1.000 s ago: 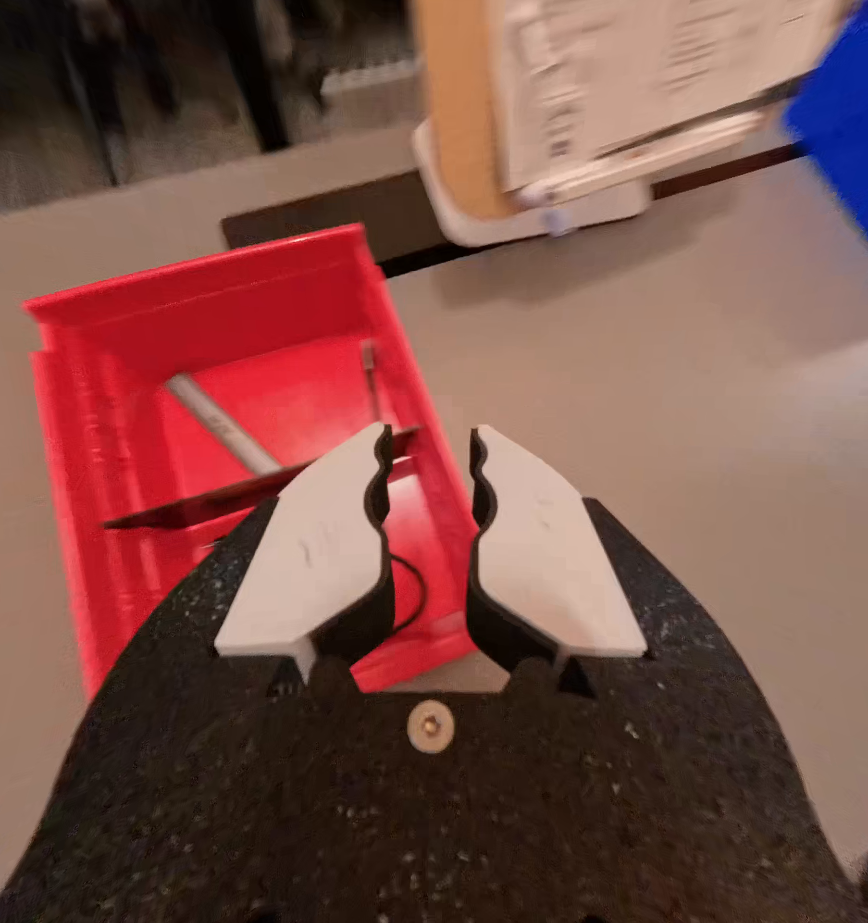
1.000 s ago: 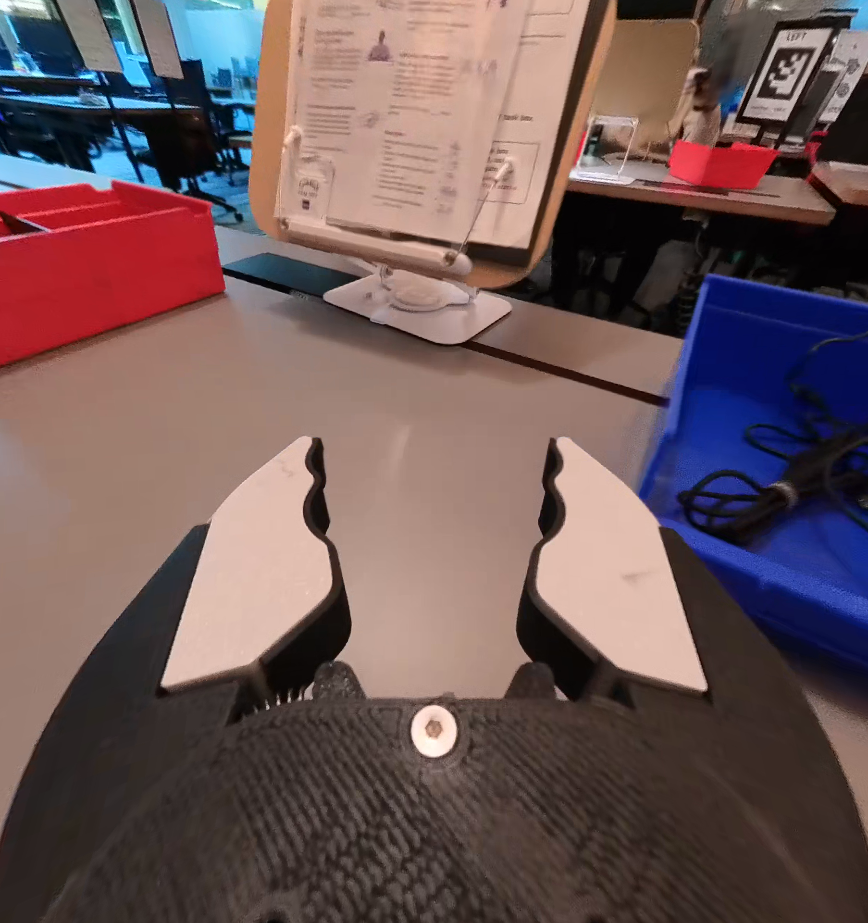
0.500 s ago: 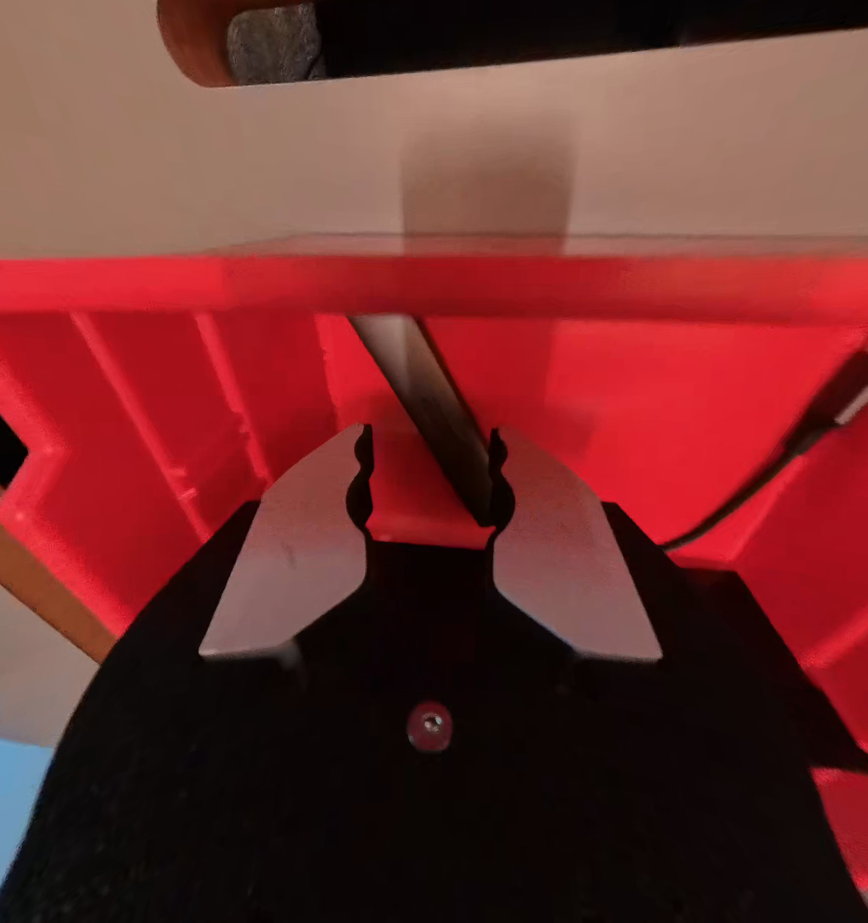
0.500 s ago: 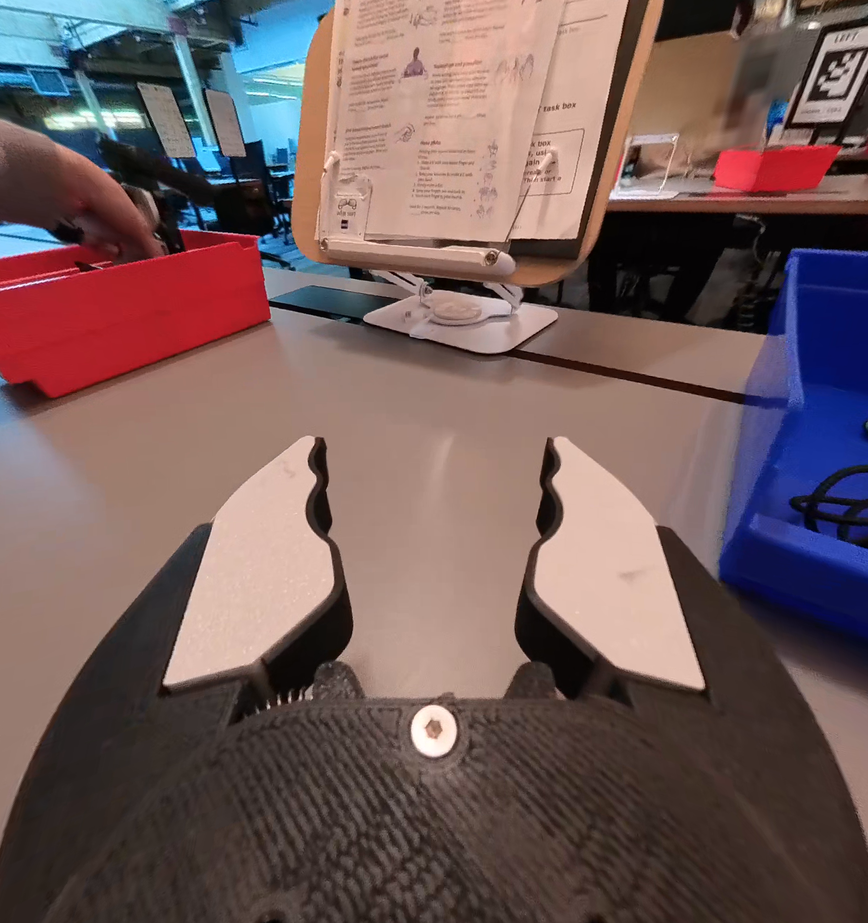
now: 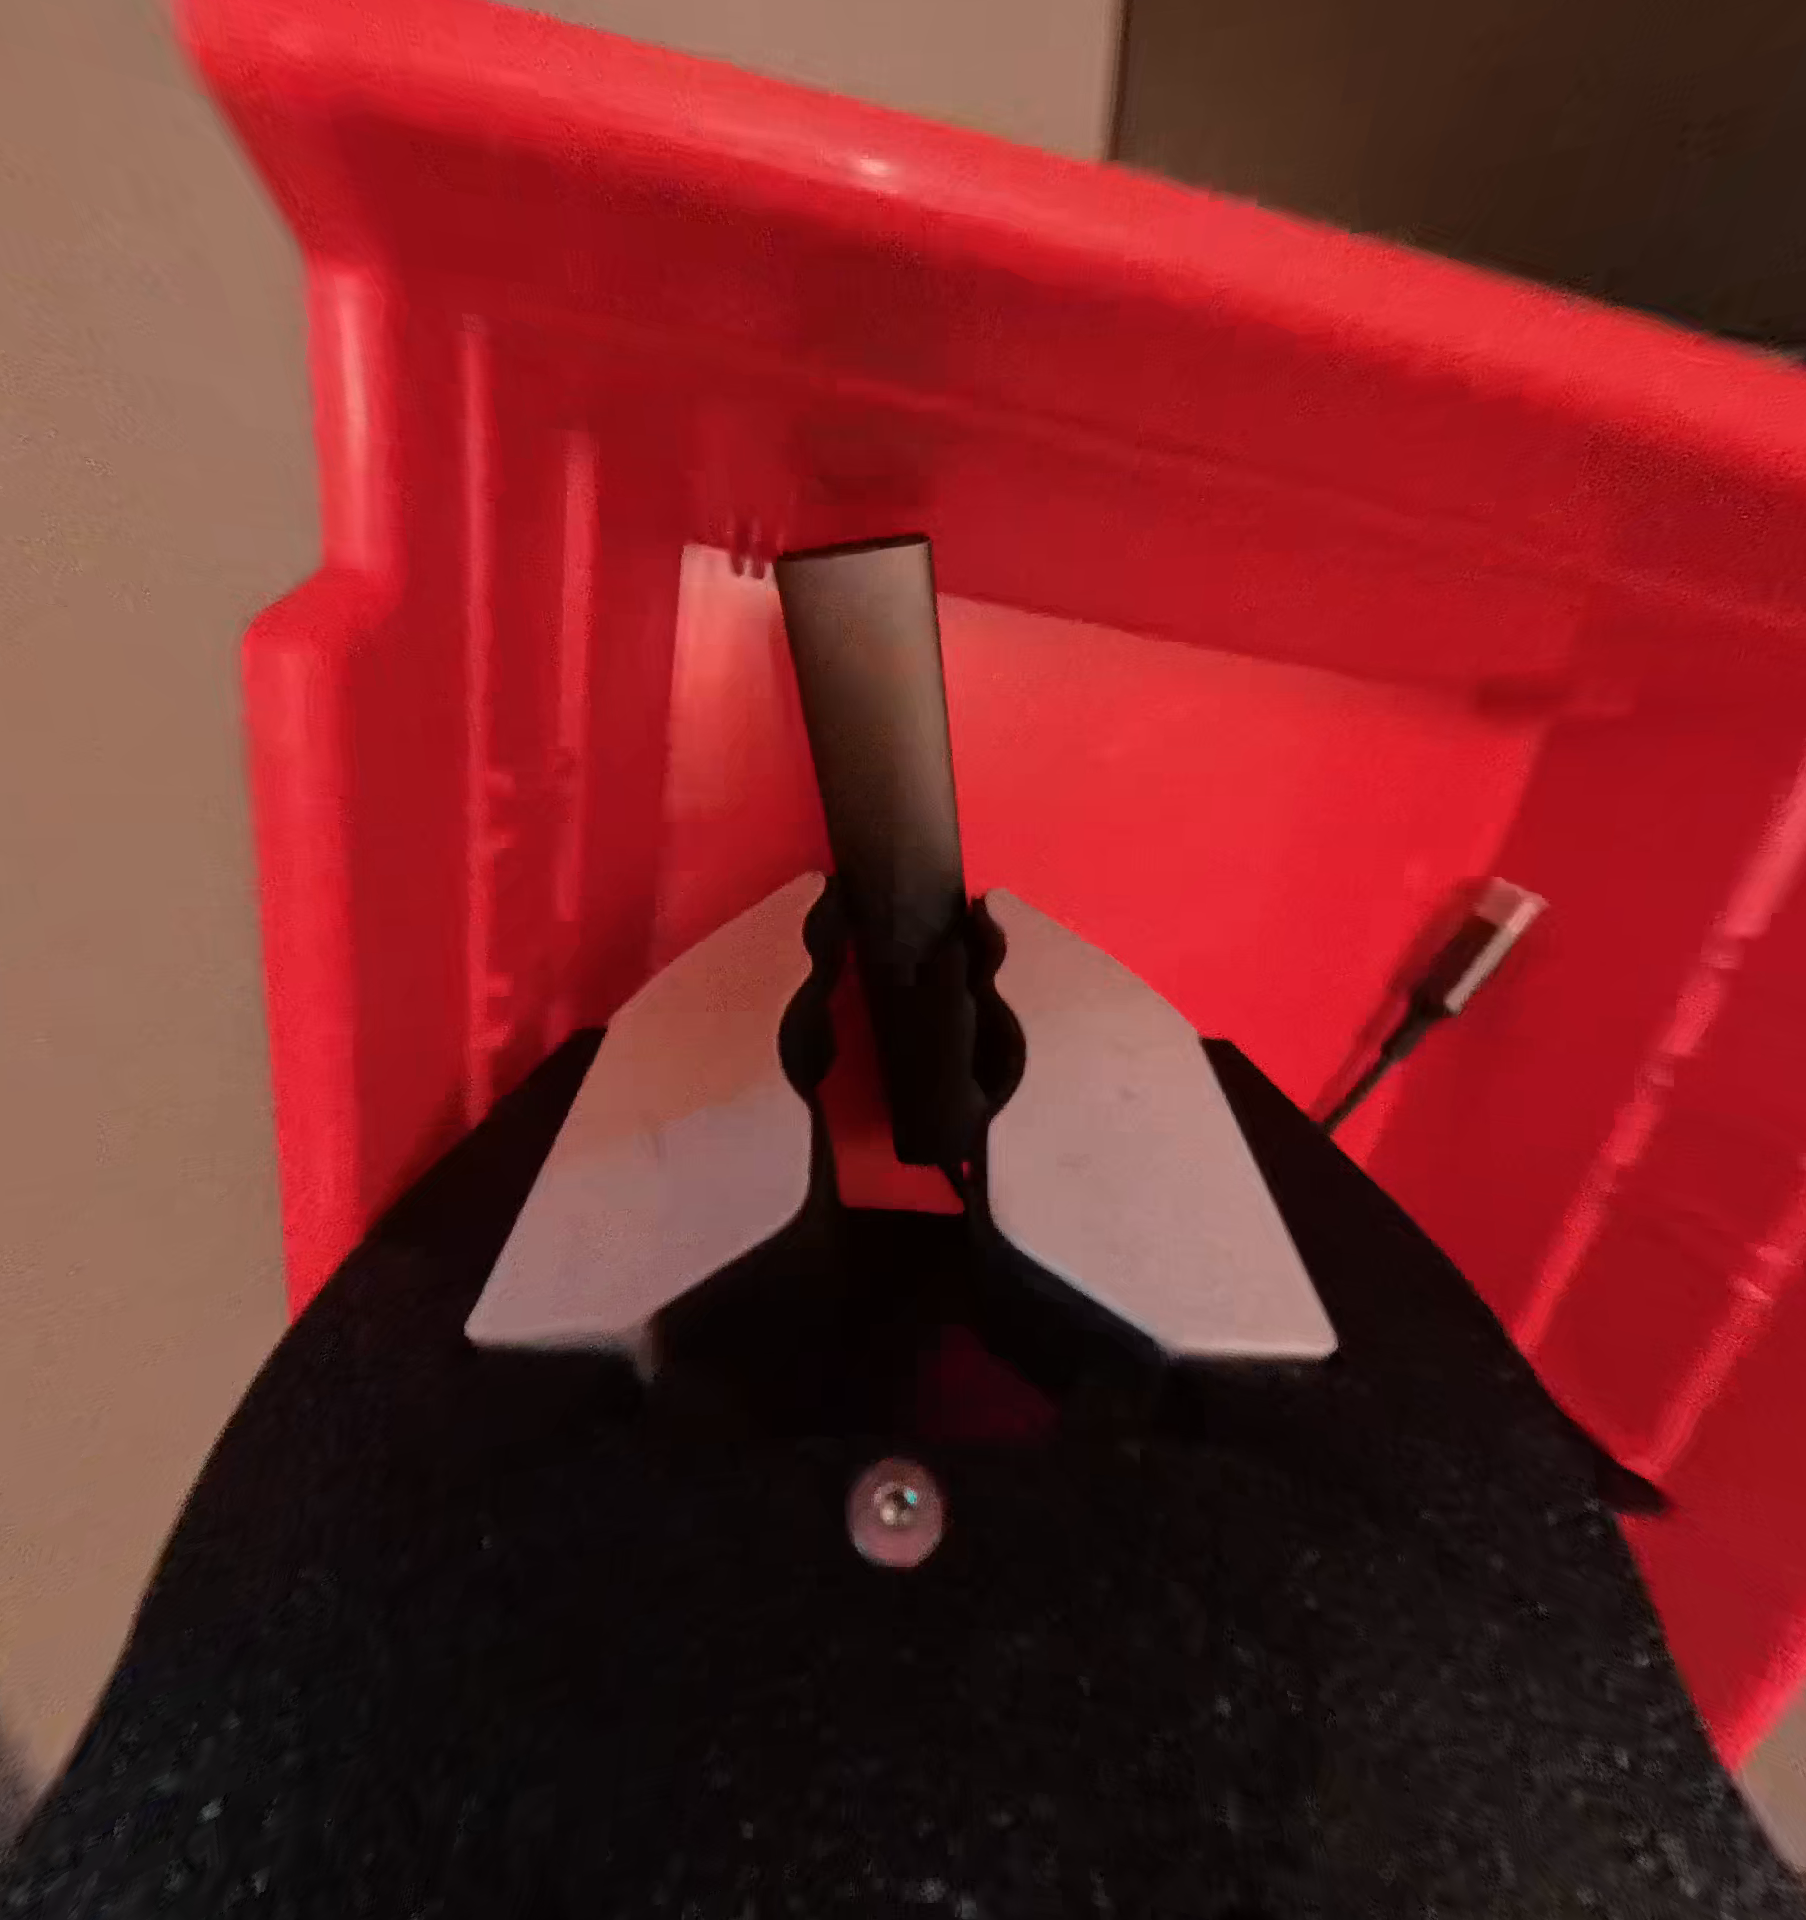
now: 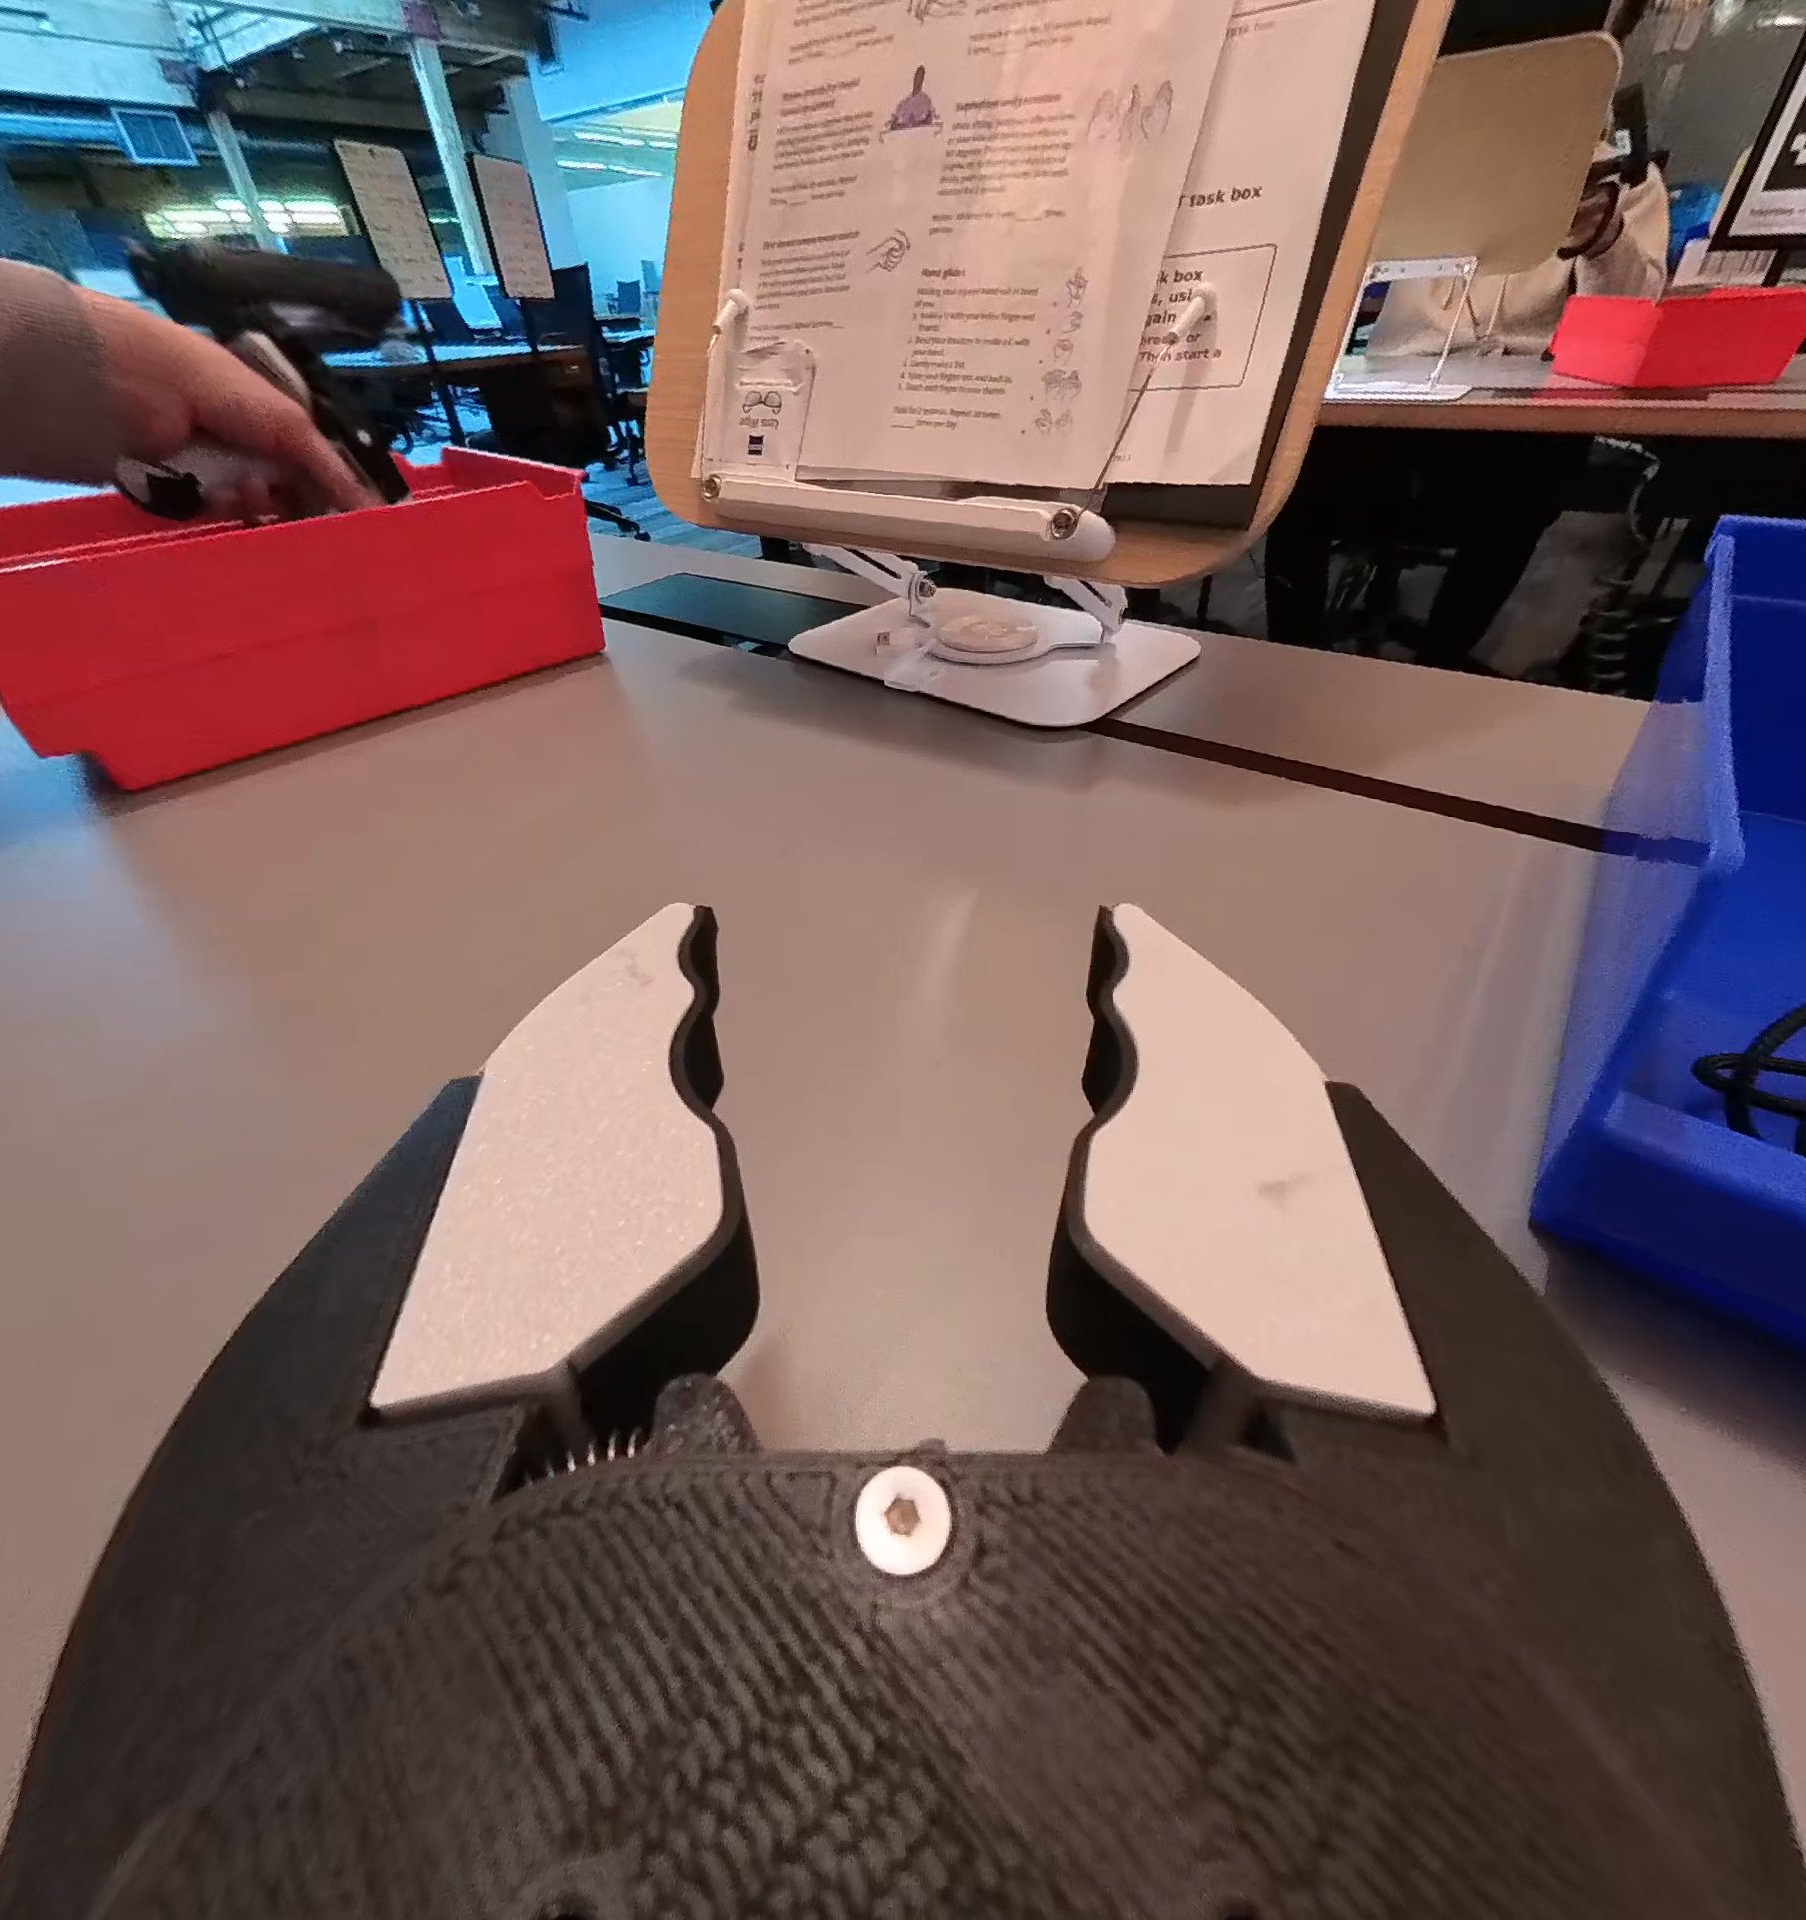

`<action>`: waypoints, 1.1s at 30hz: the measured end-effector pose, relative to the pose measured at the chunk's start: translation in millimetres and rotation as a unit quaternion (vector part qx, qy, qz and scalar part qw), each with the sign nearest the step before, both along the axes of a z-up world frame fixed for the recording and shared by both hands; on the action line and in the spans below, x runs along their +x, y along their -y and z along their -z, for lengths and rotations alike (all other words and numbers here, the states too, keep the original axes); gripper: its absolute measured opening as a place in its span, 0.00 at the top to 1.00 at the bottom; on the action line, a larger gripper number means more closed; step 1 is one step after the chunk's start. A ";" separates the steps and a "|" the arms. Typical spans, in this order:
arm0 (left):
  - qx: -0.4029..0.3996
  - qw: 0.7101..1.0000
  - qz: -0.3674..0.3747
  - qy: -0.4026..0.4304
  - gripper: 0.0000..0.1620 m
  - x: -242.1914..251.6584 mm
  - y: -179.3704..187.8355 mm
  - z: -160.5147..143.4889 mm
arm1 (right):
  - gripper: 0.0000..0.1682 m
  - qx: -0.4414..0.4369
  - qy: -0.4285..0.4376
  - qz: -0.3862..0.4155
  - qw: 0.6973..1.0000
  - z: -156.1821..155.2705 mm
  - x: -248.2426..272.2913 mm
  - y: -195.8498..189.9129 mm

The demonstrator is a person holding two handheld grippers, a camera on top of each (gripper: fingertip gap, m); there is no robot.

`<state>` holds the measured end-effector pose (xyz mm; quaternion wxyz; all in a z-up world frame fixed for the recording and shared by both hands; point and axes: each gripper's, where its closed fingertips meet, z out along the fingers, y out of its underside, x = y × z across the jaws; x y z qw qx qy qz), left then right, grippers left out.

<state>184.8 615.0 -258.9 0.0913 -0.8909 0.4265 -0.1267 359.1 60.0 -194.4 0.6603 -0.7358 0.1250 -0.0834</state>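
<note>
On my left wrist view, the left gripper (image 5: 897, 925) is now down inside the red bin (image 5: 1138, 436) and clenched on a dark flat bar (image 5: 873, 769), which runs from between the fingertips up toward the bin's far wall; half a second ago the bar only lay against the right finger with the jaws apart. A cable plug (image 5: 1481, 951) lies on the bin floor to the right, apart from the bar. On my right wrist view, the right gripper (image 6: 904, 930) hangs released and empty over the bare grey table (image 6: 878, 831), its jaws as wide as before. The blue bin (image 6: 1709, 1039) with its black cable (image 6: 1803, 1091) has slid further right, the document stand (image 6: 992, 312) sits ahead, and a hand (image 6: 151, 384) works the other gripper in the red bin (image 6: 286, 623) at far left.
</note>
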 end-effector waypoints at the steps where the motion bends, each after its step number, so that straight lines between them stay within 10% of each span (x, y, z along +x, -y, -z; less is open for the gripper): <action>1: 0.008 0.999 -0.001 0.036 0.86 4.4 0.5 -8.7 | 0.60 0.001 0.003 0.001 1.000 -0.5 -0.2 0.1; 7: 0.117 0.955 0.074 0.264 0.87 31.4 10.4 -74.9 | 0.63 -0.005 0.014 0.000 1.000 0.0 -2.5 -0.8; 13: 0.319 0.816 0.105 0.471 0.87 22.7 28.4 -179.8 | 0.64 -0.018 0.022 -0.002 1.000 2.5 -4.3 -3.3; 20: 0.283 0.767 0.084 0.569 0.87 -1.0 117.3 -282.8 | 0.53 -0.003 0.047 0.015 0.999 -3.7 -8.7 -1.4; 25: 0.150 0.777 0.180 0.584 0.87 6.7 242.5 -267.0 | 0.60 0.118 0.065 -0.015 0.991 -74.8 -63.4 -9.9; 33: -0.050 0.623 0.381 0.681 0.87 -9.3 442.6 -202.3 | 0.64 0.097 0.020 -0.216 0.971 -73.3 -154.3 -49.2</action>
